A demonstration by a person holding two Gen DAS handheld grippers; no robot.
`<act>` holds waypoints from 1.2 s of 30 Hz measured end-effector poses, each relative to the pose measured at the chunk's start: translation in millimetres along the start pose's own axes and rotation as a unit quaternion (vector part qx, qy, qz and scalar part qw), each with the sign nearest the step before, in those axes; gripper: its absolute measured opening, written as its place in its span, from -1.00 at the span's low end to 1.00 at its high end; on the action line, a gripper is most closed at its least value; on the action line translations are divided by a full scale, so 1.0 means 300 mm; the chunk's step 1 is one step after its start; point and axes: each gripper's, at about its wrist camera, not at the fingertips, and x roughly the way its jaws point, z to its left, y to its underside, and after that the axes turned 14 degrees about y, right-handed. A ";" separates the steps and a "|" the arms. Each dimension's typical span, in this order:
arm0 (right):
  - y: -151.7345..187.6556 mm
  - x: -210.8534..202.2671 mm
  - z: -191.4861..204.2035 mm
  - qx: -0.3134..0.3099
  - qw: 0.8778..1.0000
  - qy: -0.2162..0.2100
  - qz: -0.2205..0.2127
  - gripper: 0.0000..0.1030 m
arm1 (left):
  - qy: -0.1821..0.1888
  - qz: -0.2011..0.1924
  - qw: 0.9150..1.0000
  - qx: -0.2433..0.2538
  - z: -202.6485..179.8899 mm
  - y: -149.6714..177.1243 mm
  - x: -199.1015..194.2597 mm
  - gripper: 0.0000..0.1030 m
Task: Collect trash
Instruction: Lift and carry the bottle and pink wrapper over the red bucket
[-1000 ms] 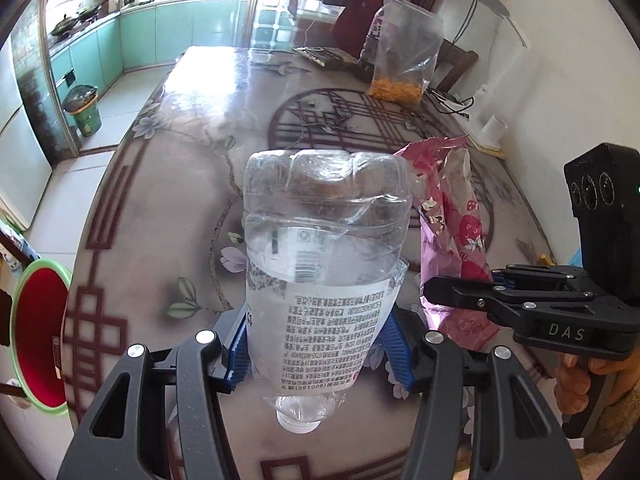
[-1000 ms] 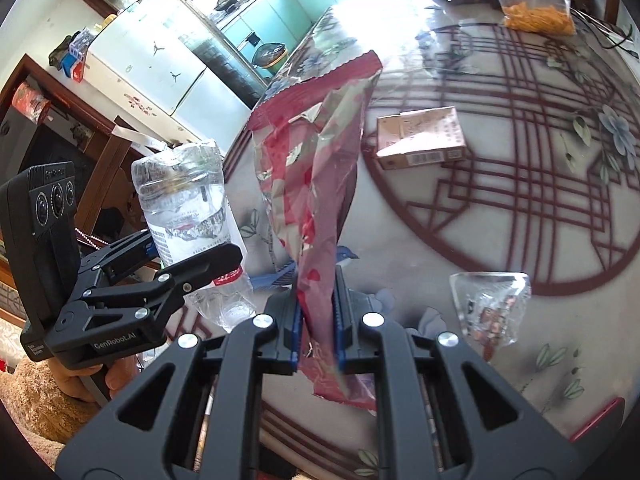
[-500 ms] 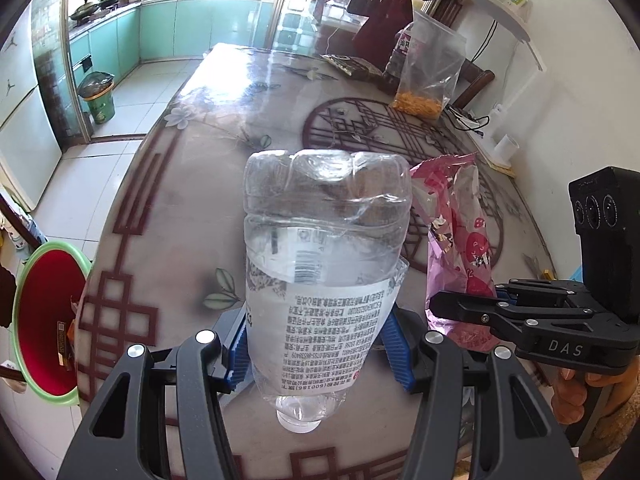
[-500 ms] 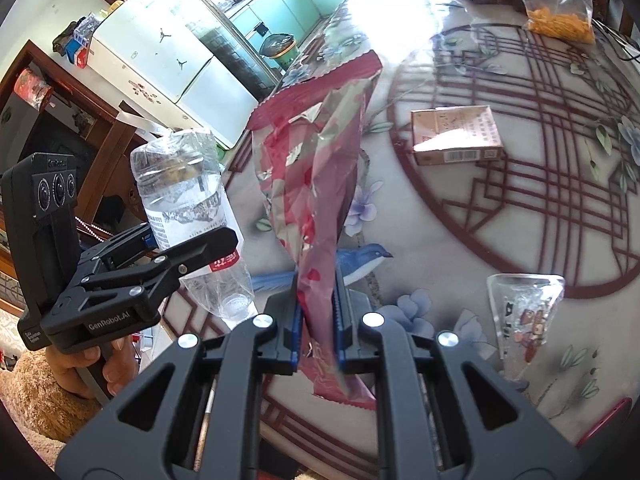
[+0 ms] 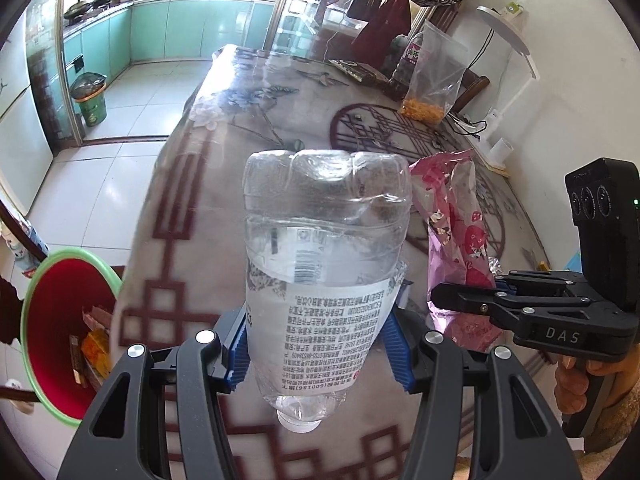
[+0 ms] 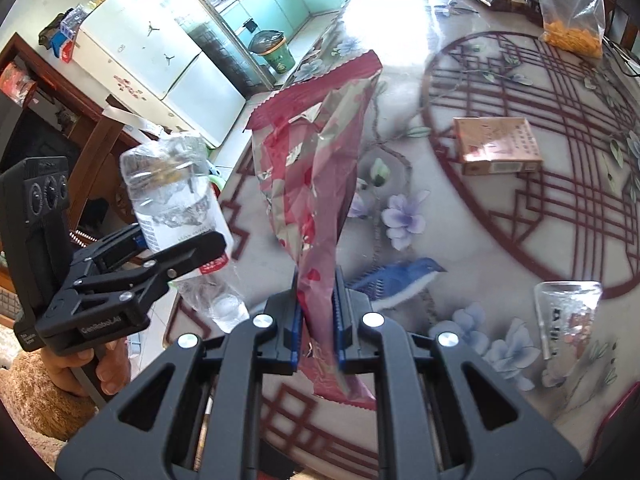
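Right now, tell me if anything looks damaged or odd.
The plastic bottle in the left gripper is held upside down, neck toward the camera, its body dented. The pink wrapper in the right gripper is torn open.

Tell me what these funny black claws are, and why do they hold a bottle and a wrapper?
They are grabbers that a person squeezes, one in each hand, each with a camera on it. One picture looks along the left grabber, which pinches an upside-down plastic bottle. The other looks along the right grabber, shut on a red snack wrapper. On the table lie a small box and a clear wrapper. A red bin with rubbish in it stands on the floor.
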 end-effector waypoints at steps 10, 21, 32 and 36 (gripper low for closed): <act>-0.056 0.017 0.234 0.003 1.000 0.013 -0.021 -0.76 | 0.006 -0.006 1.000 0.015 0.187 -0.047 -0.131 0.02; -0.121 -0.005 0.439 -0.040 0.998 0.029 -0.046 -0.72 | -0.011 -0.017 1.000 -0.022 0.383 -0.014 -0.237 0.02; -0.145 0.078 0.640 -0.091 0.996 0.007 -0.023 -0.73 | -0.061 -0.012 0.996 -0.070 0.560 0.062 -0.283 0.02; -0.144 0.121 0.711 -0.113 0.994 -0.003 -0.009 -0.73 | -0.079 -0.008 0.993 -0.090 0.625 0.092 -0.298 0.02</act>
